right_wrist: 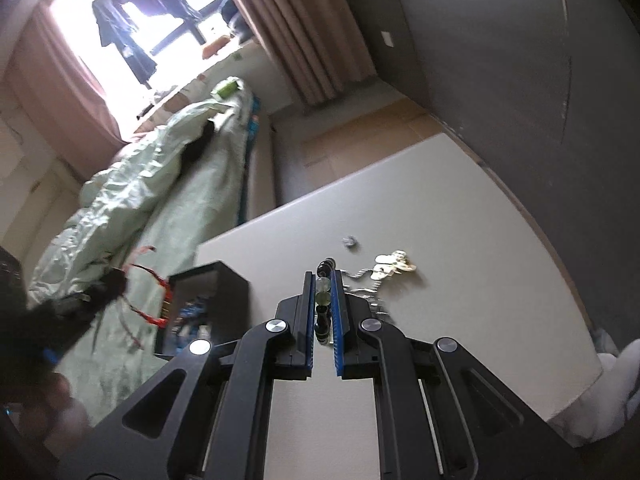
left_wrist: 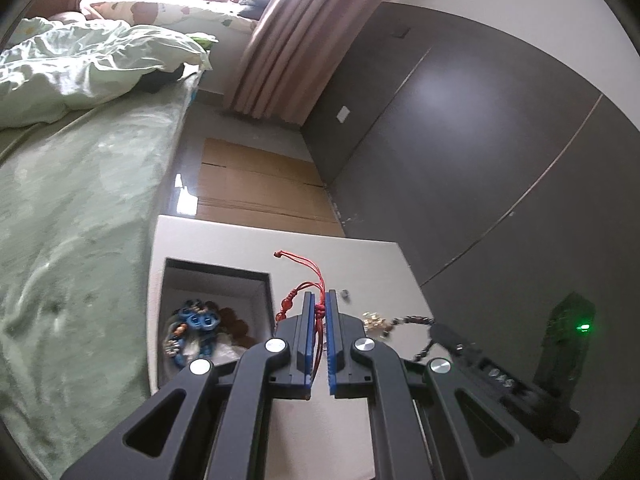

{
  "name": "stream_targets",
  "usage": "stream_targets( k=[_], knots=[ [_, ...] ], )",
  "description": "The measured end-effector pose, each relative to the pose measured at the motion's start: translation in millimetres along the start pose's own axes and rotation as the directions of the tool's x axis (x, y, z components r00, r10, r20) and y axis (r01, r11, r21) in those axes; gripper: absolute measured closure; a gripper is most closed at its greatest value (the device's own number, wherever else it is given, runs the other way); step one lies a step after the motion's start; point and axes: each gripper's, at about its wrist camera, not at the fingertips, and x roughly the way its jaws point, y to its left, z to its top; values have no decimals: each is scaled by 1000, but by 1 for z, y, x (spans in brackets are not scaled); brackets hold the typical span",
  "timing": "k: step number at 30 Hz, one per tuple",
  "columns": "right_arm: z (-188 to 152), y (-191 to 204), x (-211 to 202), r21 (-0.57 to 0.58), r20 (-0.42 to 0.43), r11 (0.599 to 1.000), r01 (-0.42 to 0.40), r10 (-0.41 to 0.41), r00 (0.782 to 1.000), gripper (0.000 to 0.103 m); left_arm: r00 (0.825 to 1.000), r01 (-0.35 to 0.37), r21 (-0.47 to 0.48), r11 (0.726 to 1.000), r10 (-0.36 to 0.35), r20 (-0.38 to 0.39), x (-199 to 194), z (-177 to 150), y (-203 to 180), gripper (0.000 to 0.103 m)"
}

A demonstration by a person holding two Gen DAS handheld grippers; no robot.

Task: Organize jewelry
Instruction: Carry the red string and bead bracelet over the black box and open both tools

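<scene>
My left gripper is shut on a red cord bracelet, held above the white table beside the open jewelry box. The box holds blue beaded pieces. In the right wrist view the red bracelet hangs blurred next to the black box. My right gripper is shut on a dark and green bead bracelet just above the table. A gold piece and a silver chain lie beyond it.
A small silver stud lies farther back on the table. A bed with green covers runs along the left. A dark grey wall stands on the right. Cardboard lies on the floor behind the table.
</scene>
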Motion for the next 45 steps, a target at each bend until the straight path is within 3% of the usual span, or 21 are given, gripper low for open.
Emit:
stream_targets(
  k=[8,18,19,20,22,25,29,34,43,45],
  knots=[
    [-4,17,2,-12,20,998,-55,55,998,94,998,-61,-4,998,61,-21,6,-5,21,100],
    [1,24,11,-5,23,996,-84,84,996,94,987,-114,-28,993,110,-119,36,-9,37,97],
    [2,24,12,-3,24,996,-90,90,996,94,986,-120,-37,992,115,-123,37,-8,39,83],
    [3,24,13,-2,24,995,-96,96,995,94,987,-119,-47,992,113,-115,36,-7,41,60],
    [5,27,16,1,21,993,-115,115,993,94,991,-119,-64,991,115,-64,27,-2,44,39],
    [6,32,18,1,20,989,-151,151,988,94,992,-120,-52,991,118,-33,18,6,44,39],
    [9,44,25,1,16,975,-220,220,975,94,992,-129,-68,989,128,-16,13,14,52,20],
    [10,58,39,9,-5,957,-289,289,957,94,991,-130,-87,988,131,7,6,25,62,9],
    [5,96,71,-39,-86,944,-327,323,942,94,991,-132,-153,979,133,-2,8,38,86,9],
    [1,102,77,-60,-115,955,-289,281,953,94,991,-133,-166,977,134,-3,9,39,89,9]
  ],
)
